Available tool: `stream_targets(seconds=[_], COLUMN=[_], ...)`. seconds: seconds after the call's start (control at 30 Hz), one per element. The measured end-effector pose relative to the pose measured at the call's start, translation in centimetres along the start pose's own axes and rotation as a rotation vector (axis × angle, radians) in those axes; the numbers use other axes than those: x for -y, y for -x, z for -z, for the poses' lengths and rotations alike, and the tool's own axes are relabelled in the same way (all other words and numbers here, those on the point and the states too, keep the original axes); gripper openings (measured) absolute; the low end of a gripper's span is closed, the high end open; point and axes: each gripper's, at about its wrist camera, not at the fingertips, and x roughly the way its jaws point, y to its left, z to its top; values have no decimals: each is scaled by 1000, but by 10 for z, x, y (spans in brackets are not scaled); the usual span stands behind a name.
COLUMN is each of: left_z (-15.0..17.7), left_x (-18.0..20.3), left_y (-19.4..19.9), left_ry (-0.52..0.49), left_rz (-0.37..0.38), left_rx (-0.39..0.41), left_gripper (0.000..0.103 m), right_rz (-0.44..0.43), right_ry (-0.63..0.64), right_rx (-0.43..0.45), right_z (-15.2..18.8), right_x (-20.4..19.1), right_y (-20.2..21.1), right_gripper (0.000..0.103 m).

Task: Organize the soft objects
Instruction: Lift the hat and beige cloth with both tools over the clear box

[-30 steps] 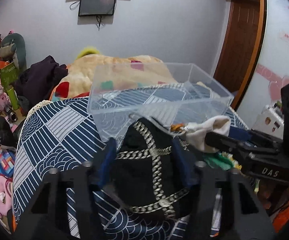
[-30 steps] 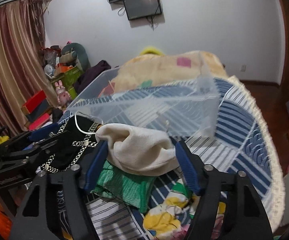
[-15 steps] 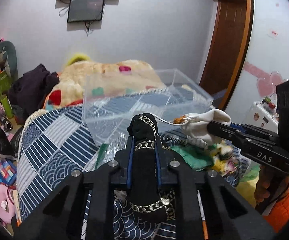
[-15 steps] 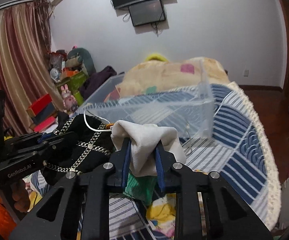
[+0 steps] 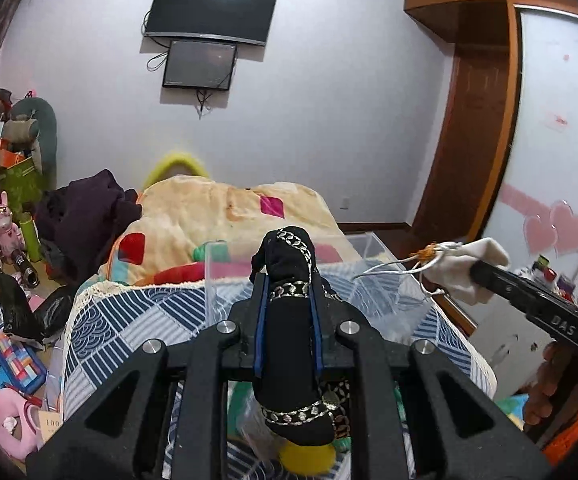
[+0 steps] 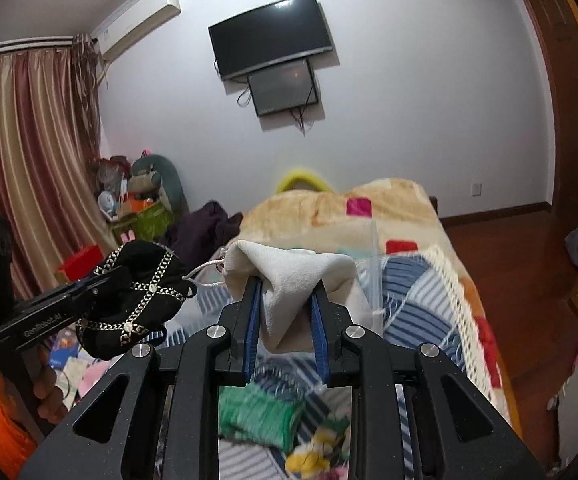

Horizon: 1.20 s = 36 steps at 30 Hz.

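My left gripper [image 5: 288,284] is shut on a black cloth pouch with gold chain trim [image 5: 289,328] and holds it raised above the bed; it also shows in the right wrist view [image 6: 133,300]. My right gripper [image 6: 287,292] is shut on a cream drawstring pouch [image 6: 293,276], also lifted; the pouch shows in the left wrist view [image 5: 465,268] with its white cord hanging. A clear plastic bin [image 5: 369,276] sits on the blue patterned bedspread [image 5: 137,320] just beyond and below both pouches.
A green knit item [image 6: 261,416] and yellow soft pieces [image 6: 309,456] lie on the bed below the grippers. A patchwork blanket [image 5: 225,216] covers the far bed. Cluttered floor and toys [image 5: 1,352] sit at the left. A wooden door [image 5: 473,128] stands at the right.
Both grippers closed on their pouches a second ago and have since lifted them up from the bed; the bin now sits lower in view.
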Motion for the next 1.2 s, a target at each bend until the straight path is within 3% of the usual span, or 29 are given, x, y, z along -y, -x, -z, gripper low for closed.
stream_targets(seconds=[0.27,0.5,0.9,1.03,1.2], left_z=[-17,-10,9,11,8], left_x=[-13,-12,-4,-5,-6], left_y=[-51,-101,-146,-140,-122], left_ry=[29,-15,-97,-100,-90], left_rz=[-45,-93,-62,-76,-70], left_rx=[-58,-150,-325,-330,-312], left_gripper=[17,17,18,32,35], right_rz=[19,31,25,28,29], right_ry=[47,68,108,114,111], right_rx=[-32,-179,-454,-454,-412], right_z=[-28,-26,12,13,6], right_x=[1,2,1,1,1], right_y=[-38,-88,-140,-130,-114], right_gripper=[21,21,24,25,32])
